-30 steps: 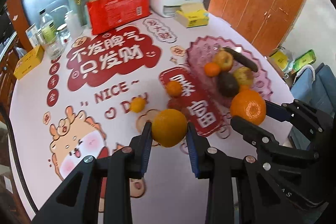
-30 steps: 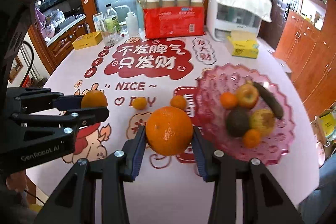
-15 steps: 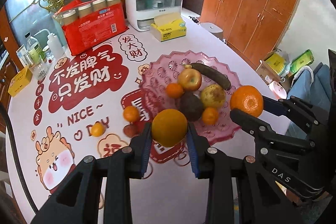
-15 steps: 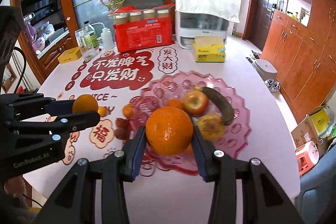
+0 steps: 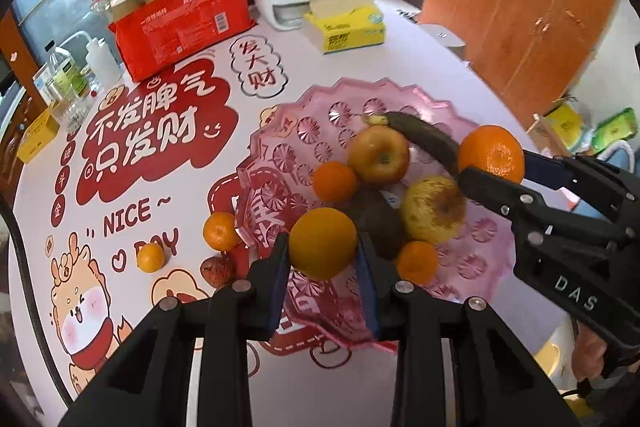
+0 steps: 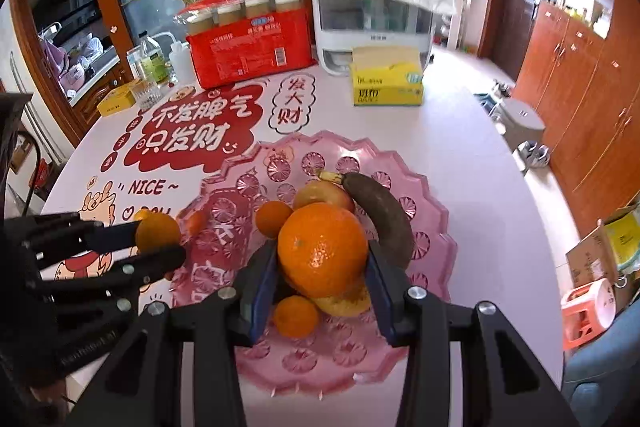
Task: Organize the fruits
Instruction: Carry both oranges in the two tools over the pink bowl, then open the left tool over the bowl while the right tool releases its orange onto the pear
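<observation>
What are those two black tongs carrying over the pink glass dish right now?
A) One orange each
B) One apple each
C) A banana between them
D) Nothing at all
A: the left tongs are shut on a yellow-orange round orange, and the right tongs on a bigger deep-orange orange, above the pink scalloped glass dish.

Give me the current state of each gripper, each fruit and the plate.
left gripper: shut on yellow-orange orange
right gripper: shut on large orange
pink plate: on table, holding apple, dark banana, other fruit
two mandarins: loose on table
lychee: on table
</observation>
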`<state>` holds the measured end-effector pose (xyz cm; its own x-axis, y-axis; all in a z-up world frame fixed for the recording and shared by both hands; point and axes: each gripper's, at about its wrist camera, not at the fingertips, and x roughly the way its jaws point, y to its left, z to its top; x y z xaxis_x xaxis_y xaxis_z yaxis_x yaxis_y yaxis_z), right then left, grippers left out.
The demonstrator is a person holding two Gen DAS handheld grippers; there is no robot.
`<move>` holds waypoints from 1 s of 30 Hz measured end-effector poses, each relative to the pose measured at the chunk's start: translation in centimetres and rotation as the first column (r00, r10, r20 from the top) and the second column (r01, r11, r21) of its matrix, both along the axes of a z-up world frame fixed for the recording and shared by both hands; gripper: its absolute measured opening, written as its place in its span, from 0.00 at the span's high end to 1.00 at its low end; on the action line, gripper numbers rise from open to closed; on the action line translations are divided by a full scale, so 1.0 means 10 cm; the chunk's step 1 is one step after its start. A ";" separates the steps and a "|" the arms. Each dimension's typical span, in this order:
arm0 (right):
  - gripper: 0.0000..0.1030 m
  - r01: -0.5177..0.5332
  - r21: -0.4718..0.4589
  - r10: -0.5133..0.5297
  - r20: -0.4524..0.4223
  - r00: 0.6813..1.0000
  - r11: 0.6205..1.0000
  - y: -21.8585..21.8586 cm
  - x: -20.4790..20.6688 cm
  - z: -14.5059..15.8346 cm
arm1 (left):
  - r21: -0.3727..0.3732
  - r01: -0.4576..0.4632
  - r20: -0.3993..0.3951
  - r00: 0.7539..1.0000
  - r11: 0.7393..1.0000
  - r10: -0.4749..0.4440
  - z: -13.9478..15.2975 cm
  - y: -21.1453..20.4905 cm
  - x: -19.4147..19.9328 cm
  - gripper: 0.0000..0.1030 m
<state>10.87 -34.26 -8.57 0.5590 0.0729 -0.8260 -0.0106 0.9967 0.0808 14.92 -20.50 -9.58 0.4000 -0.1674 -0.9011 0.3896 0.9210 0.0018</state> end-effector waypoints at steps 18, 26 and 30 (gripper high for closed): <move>0.57 -0.073 0.004 0.073 -0.076 0.994 0.997 0.07 0.44 -0.42 | 0.098 -0.059 -0.049 0.997 0.994 0.064 -0.52 -0.06 0.33 0.71; 0.57 -0.071 0.010 0.071 -0.094 0.993 0.997 0.03 0.51 -0.51 | 0.123 -0.047 -0.062 0.997 0.991 0.055 -0.64 -0.12 0.39 0.70; 0.57 -0.075 0.018 0.077 -0.115 0.990 0.997 0.04 0.54 -0.57 | 0.130 -0.048 -0.070 0.996 0.990 0.057 -0.69 -0.12 0.41 0.70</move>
